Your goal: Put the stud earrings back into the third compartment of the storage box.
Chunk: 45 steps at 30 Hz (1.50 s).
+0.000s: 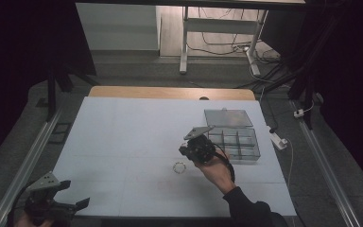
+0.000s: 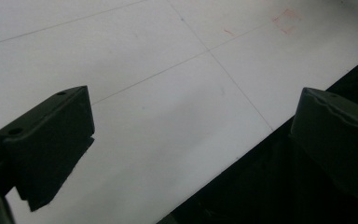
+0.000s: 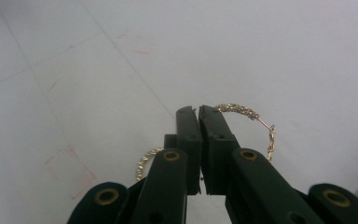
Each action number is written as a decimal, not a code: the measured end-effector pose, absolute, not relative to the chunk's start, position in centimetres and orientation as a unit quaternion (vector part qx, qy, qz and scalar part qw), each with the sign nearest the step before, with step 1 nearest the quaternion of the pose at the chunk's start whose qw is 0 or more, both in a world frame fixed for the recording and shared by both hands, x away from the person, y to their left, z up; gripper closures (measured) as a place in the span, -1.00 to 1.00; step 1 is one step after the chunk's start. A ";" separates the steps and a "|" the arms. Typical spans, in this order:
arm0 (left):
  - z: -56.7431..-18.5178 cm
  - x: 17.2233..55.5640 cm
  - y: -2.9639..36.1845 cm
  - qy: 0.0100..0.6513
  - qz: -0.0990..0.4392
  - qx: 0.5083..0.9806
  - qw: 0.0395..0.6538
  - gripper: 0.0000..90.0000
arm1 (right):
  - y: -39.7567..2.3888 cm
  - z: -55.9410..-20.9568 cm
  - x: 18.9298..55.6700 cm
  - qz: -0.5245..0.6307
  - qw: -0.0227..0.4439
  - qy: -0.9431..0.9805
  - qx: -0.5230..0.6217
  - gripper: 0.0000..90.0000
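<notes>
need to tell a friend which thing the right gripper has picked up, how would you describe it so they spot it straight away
Start at the white table and find the clear divided box on its right side. Just in front of that box, the right gripper is shut on a thin gold hoop. It is the one twisted, glittery ring there, small and open in the middle.

Black two-jaw grippers with brass-coloured rivets, grey three-cornered top plates, trailing black cable; dark long sleeve on right arm
</notes>
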State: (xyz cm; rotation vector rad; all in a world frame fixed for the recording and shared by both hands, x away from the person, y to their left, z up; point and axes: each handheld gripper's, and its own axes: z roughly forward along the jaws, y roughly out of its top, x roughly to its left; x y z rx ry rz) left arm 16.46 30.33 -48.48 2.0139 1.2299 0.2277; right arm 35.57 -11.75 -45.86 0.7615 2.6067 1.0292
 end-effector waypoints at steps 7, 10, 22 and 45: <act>-48.4 16.4 30.4 0.477 0.090 0.787 0.379 -0.99 | -13.5 -45.3 36.4 0.354 0.135 0.882 0.279 0.96; -48.4 16.4 30.4 0.477 0.091 0.787 0.381 -0.99 | -14.3 -45.0 36.7 0.358 0.138 0.876 0.290 0.96; -48.4 16.4 30.5 0.479 0.088 0.784 0.386 -1.00 | -18.8 -44.1 38.5 0.363 0.161 0.851 0.344 0.96; -48.5 16.5 30.6 0.480 0.082 0.783 0.387 -1.00 | -28.5 -44.3 40.9 0.348 0.226 0.789 0.454 0.96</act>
